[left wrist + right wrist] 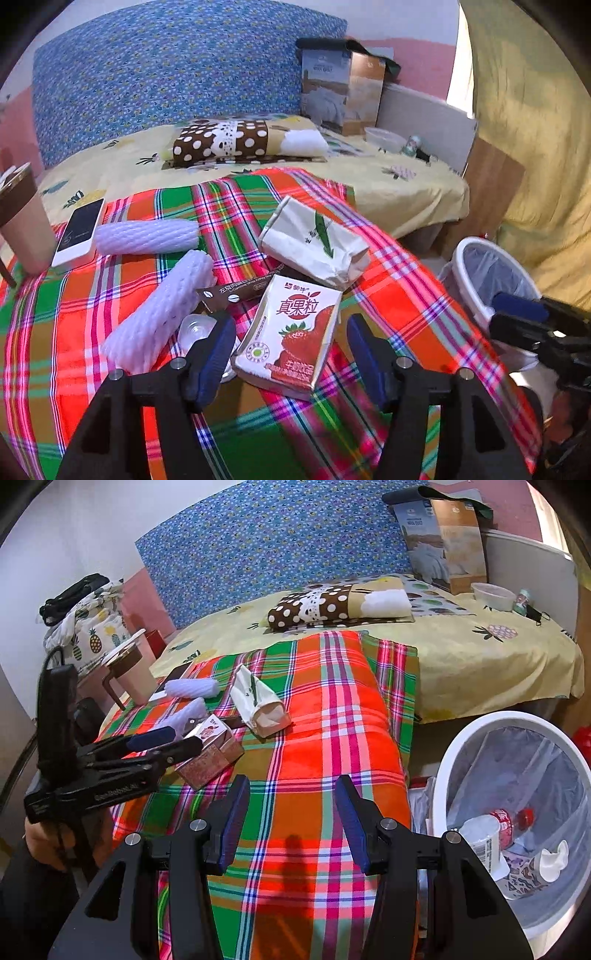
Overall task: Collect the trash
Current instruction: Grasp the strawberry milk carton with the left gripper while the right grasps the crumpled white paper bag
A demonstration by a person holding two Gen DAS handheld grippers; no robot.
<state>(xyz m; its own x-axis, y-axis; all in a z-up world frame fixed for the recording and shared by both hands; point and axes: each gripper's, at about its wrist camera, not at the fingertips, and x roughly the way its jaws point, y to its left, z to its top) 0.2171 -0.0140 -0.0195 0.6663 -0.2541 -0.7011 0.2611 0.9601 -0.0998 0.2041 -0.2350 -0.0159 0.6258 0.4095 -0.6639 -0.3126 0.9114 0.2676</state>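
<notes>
Straddling a strawberry milk carton [291,332] at lower centre of the left wrist view, the left gripper [291,354] is seen spread wide, pads clear of its sides; the grip would best be closed squarely across the carton's width. In the right wrist view, the right gripper [291,823] is held open and empty over the plaid blanket [332,738], the bin [517,812] at lower right.

"真果粒" on strawberry milk carton [291,332]
</notes>
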